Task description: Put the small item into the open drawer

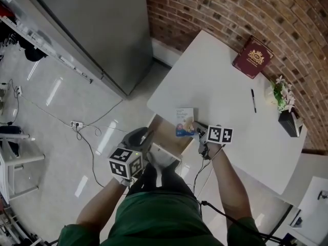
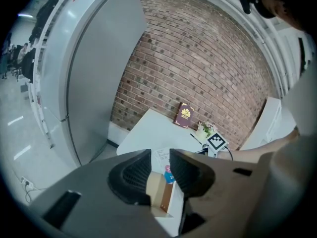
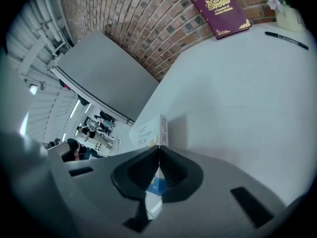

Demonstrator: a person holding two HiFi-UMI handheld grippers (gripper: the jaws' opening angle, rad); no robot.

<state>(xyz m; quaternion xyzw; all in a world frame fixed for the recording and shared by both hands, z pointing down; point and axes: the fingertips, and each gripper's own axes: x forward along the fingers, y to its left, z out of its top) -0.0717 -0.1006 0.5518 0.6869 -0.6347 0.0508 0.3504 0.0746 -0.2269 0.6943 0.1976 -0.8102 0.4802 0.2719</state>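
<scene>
**Small packet pinched in the right tool at the worktop's near edge**

The small packet (image 1: 184,121), flat, white and blue, stands on edge at the near-left rim of the white worktop (image 1: 220,86), just above the drawer.

At far left a tall grey cabinet (image 1: 92,29) stands on the floor. Next comes the left tool (image 1: 142,137), held low in front of the person, off the worktop. Its jaws stand apart with nothing between the pads. In the left gripper view, the gap of the left tool (image 2: 160,155) frames the drawer (image 2: 161,197) and the packet (image 2: 163,157) farther off.

The drawer (image 1: 169,136) is pulled out below the worktop's edge, its brown inside showing, between the two tools in the head view.

The right tool (image 1: 197,128) reaches the packet from the right. In the right gripper view, the right tool (image 3: 158,150) has its jaws closed on the thin packet (image 3: 151,130), whose white top rises above the tips and whose blue part shows below them.

Farther right on the worktop, well apart from the packet, lie a black pen (image 1: 253,100), a dark red book (image 1: 252,57) by the brick wall (image 1: 230,9), and a potted plant (image 1: 285,99).
</scene>
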